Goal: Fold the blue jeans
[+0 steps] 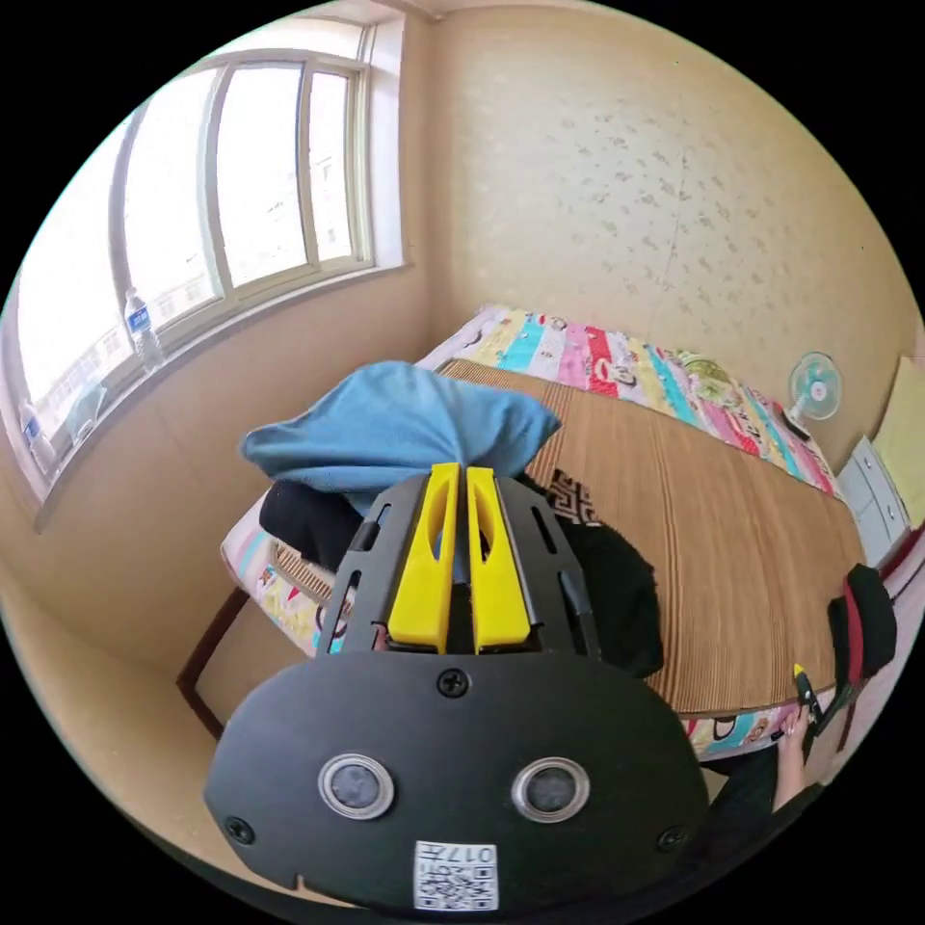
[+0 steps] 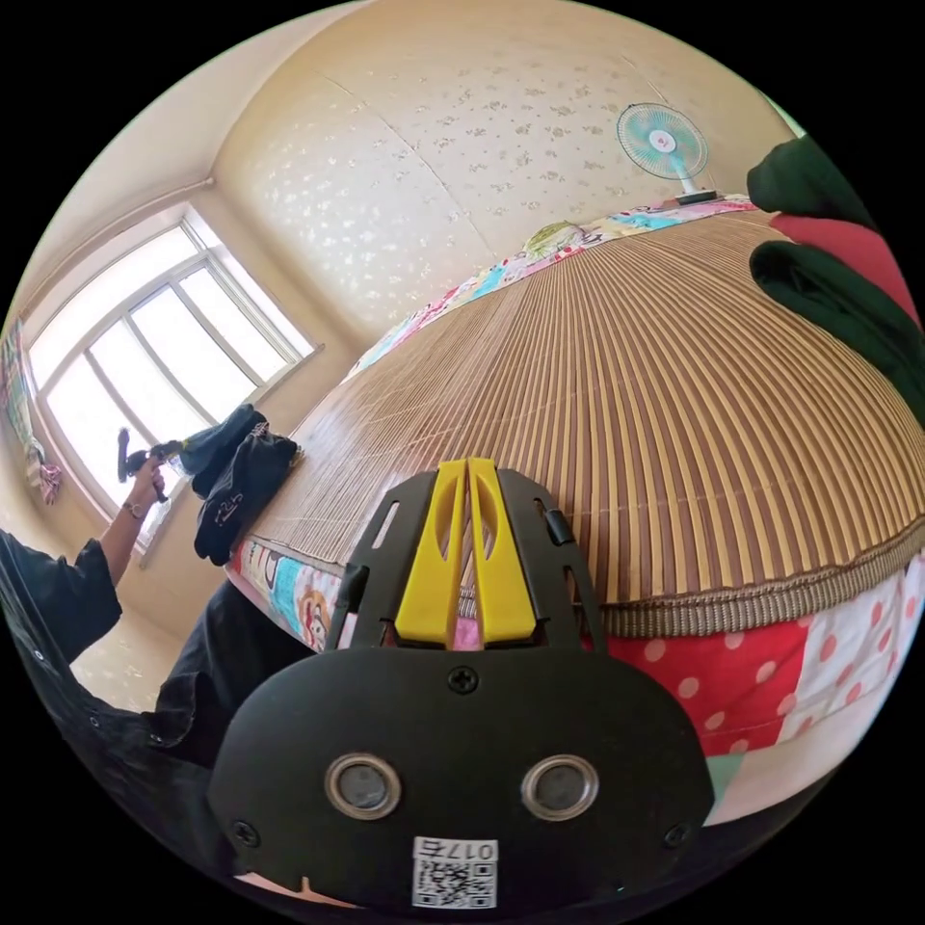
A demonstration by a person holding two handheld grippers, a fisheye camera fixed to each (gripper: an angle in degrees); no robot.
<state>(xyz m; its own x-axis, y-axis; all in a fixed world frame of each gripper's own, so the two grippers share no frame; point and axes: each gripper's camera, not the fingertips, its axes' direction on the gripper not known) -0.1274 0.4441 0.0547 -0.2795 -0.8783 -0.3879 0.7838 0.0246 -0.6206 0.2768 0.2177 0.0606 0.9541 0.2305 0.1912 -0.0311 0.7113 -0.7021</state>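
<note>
Blue jeans [image 1: 400, 424] bunched atop dark clothes [image 1: 617, 588] at bed's [image 1: 732, 540] window-side end, pinched between clenched yellow jaws of left hand-held gripper [image 1: 460, 474]. Right hand-held gripper [image 2: 466, 467] clenched, grasping nothing, over bamboo mat [image 2: 655, 405], well apart from jeans.

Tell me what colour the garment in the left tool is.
Light blue garment, clearest in the left gripper view.

Left gripper [image 1: 461, 472]: yellow jaws closed together, tips meeting on blue fabric; in the right gripper view it is held up in a raised hand [image 2: 145, 477] with the forearm bare below a dark sleeve. Right gripper [image 2: 467, 467]: yellow jaws closed together, nothing between them.
</note>
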